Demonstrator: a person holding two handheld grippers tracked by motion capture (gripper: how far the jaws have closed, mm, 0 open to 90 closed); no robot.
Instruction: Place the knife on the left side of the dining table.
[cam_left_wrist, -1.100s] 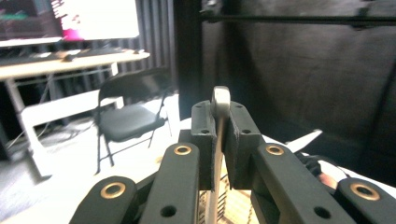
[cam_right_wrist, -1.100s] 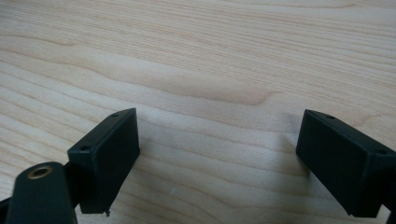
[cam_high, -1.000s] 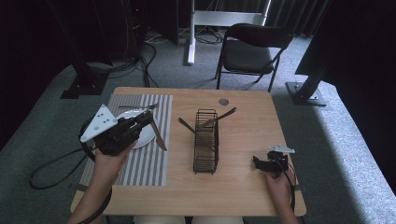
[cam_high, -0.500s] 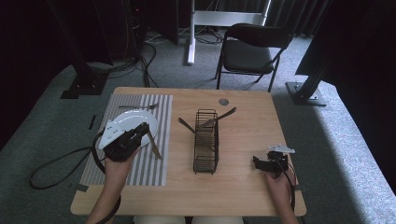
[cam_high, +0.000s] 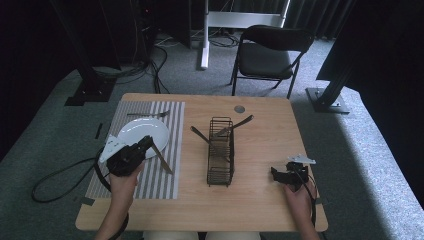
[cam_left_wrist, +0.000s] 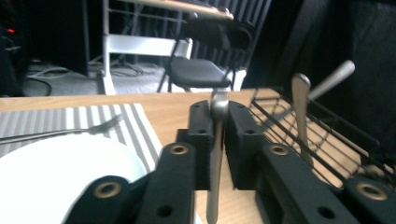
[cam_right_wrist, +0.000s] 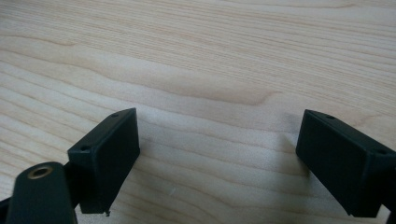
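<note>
My left gripper (cam_high: 146, 143) is shut on a metal knife (cam_high: 163, 160) that slants down over the striped placemat (cam_high: 150, 185), just right of the white plate (cam_high: 137, 131). In the left gripper view the knife (cam_left_wrist: 216, 154) stands pinched between the jaws of the left gripper (cam_left_wrist: 218, 114), with the plate (cam_left_wrist: 56, 168) and a fork (cam_left_wrist: 60, 132) to the left. The fork (cam_high: 147, 114) lies behind the plate. My right gripper (cam_high: 281, 174) rests at the table's front right, and the right gripper (cam_right_wrist: 219, 158) is open over bare wood.
A black wire rack (cam_high: 220, 150) stands mid-table with two utensil handles (cam_high: 241, 122) leaning out; the rack (cam_left_wrist: 327, 140) is just right of the left jaws. A small grey disc (cam_high: 239, 108) lies near the far edge. A folding chair (cam_high: 270, 55) stands beyond the table (cam_high: 260, 200).
The left gripper has sunk toward the table with the knife, from above the plate to low beside its right rim. The right gripper has stayed put.
</note>
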